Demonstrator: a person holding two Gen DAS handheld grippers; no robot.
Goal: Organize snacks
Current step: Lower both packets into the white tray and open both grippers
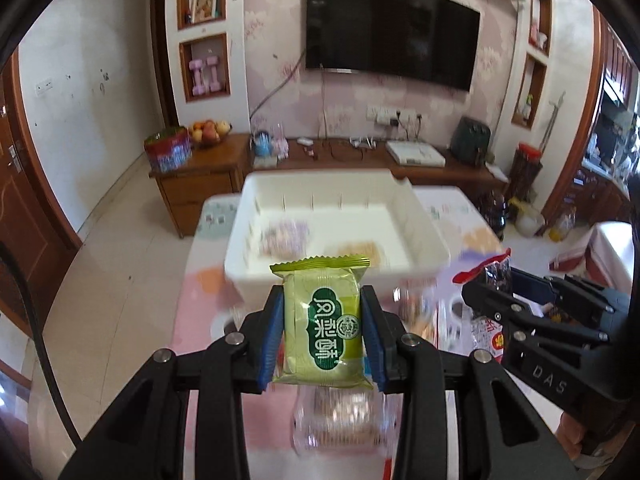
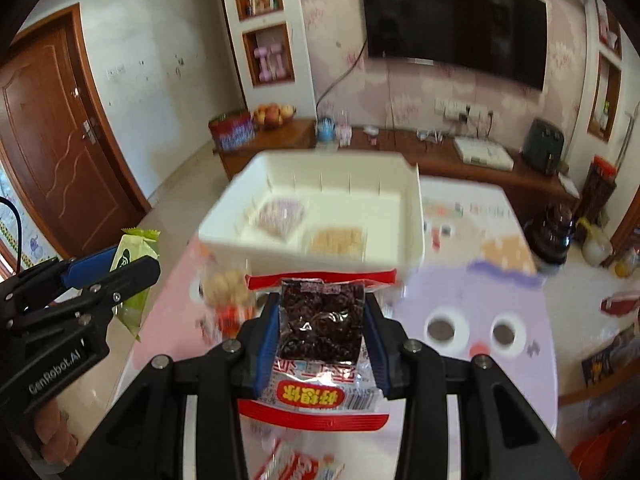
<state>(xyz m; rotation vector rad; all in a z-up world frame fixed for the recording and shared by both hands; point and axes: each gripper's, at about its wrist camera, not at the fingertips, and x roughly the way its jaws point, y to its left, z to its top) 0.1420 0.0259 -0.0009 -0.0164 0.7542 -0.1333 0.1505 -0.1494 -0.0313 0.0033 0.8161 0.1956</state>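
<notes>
On my left-wrist feed, far left bg: a brown wooden door (image 1: 18, 184), then a wooden cabinet (image 1: 200, 172) w/ a round red-and-blue tin (image 1: 167, 150) and a bowl of fruit (image 1: 209, 131) on top. Centre: my left gripper (image 1: 323, 334) is clamped on a green foil snack packet w/ a dark green label (image 1: 320, 320) — blue pads (image 1: 272, 336) press both side edges, packet upright, crimped top edge toward the bin. Past it sits the white rectangular plastic bin (image 1: 416, 216) on a table w/ a pink-and-lilac cartoon cloth (image 1: 208, 312); bin is blurred, two wrapped snacks lie on its floor, one purplish (image 1: 285, 236), one tan (image 1: 360, 250). Below the grip a clear packet of snacks (image 1: 344, 416) lies on the cloth, blurry. Black wall TV (image 1: 390, 28) above. Right edge: my right gripper (image 1: 486, 284) comes in w/ its packet.

Right-wrist feed, left edge: left gripper (image 2: 120, 266) w/ the green packet (image 2: 134, 248) between its fingers, held off the table edge. Centre: right gripper (image 2: 322, 320) is partly closed, pads tight on a red-and-white bag w/ a clear window of dark dried fruit (image 2: 320, 328) — bag up off the cloth, near side of the bin (image 2: 416, 220). Just left of it a blurred packet of tan snacks (image 2: 224, 284) on the table; another red-and-white wrapper (image 2: 296, 464) at bottom. Right: cartoon face w/ two round eyes (image 2: 472, 330) on the cloth.
</notes>
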